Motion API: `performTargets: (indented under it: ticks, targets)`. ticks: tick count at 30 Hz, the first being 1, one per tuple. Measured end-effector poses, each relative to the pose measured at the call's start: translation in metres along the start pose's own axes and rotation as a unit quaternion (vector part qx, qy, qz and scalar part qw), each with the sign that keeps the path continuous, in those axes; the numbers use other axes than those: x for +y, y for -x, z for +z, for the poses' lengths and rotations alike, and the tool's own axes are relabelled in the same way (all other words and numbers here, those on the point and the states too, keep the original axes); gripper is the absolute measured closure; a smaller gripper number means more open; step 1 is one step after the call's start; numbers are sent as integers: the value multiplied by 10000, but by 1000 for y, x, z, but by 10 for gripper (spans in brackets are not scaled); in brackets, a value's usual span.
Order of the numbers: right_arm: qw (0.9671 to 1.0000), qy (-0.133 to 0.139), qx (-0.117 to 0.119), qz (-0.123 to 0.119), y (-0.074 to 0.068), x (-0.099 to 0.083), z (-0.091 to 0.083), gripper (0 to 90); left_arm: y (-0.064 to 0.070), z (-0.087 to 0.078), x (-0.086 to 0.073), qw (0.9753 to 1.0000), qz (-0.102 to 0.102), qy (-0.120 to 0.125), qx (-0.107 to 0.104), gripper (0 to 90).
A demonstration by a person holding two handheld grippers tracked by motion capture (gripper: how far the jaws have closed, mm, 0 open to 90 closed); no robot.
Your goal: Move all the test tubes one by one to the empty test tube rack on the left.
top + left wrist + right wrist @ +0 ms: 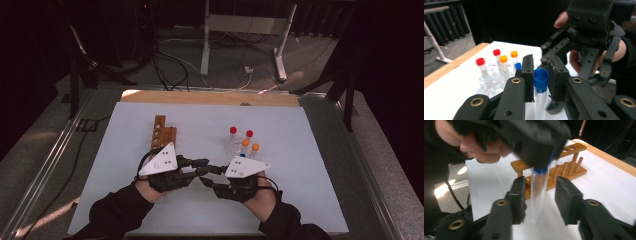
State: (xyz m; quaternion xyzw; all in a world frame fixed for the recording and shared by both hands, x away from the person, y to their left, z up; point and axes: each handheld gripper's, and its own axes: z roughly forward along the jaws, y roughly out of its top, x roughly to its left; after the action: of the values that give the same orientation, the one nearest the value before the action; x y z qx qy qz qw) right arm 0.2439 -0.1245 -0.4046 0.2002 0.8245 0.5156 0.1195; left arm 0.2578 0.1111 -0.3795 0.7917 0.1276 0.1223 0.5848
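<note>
High view looks down; both close gripper views share the blue-capped tube (540, 86).

Dim, dark-edged, blurred close up

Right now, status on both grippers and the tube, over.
Left gripper shut on blue-capped tube at its cap. Right gripper open, jaws either side of the tube's body, not gripping. Wooden rack behind, nothing in the way; other capped tubes stand apart.

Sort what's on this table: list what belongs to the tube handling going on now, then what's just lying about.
In use:
blue-capped tube, clamped at its cap by the left gripper
right gripper, jaws open around the tube's body
wooden rack

Lying about:
red- and orange-capped tubes
floor cables
</note>
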Motion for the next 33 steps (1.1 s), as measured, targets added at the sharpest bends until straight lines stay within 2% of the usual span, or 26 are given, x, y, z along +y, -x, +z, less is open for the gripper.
performTargets:
  ticks: [1, 3, 4, 8, 13, 14, 15, 16, 18, 19, 22, 25, 27, 28, 33]
  targets:
    - [10000, 8, -27, -26, 1, 0, 0, 455, -2, -3, 1, 10000, 17, 0, 37, 782]
    - [9999, 18, -82, 104, 3, -1, -2, 410, -4, -5, 2, 10000, 12, 6, 81, 782]
    - [9998, 54, -115, 162, 3, -1, -3, 378, -8, -10, 4, 9998, 41, -4, 182, 781]
    - [9995, 153, -191, 222, 6, -2, -9, 301, -15, -21, 8, 9994, 39, 26, 346, 781]
    - [9984, 328, -396, 228, 9, -3, -19, 136, -25, -39, 12, 9981, 41, 58, 613, 781]
    - [9981, 336, -470, 216, 10, -3, -20, 85, -25, -39, 12, 9981, 41, 58, 613, 781]
    - [9982, 264, -508, 154, 11, -4, -21, 23, -29, -47, 12, 9971, 25, 62, 752, 781]
    - [9981, 250, -550, 116, 11, -4, -23, 6, -29, -47, 12, 9971, 25, 62, 752, 781]
    - [9987, 134, -493, -2, 14, -6, -26, 5, -35, -59, 12, 9957, 22, 51, 929, 781]
    - [9986, 144, -510, 20, 15, -7, -27, 5, -37, -63, 12, 9952, 22, 54, 975, 781]
    - [9986, 229, -448, 161, 17, -9, -32, 0, -43, -75, 12, 9933, 3, 61, 1157, 781]
    - [9975, 439, -446, 315, 20, -10, -37, 0, -49, -85, 10, 9913, -45, 71, 1314, 781]
    - [9969, 475, -551, 289, 22, -11, -41, 0, -50, -88, 9, 9909, -75, 74, 1345, 781]
    - [9967, 491, -582, 281, 23, -11, -42, 0, -51, -92, 6, 9895, -94, 53, 1439, 781]
    - [9956, 562, -701, 249, 27, -14, -47, 0, -54, -98, -2, 9883, -180, 7, 1515, 781]
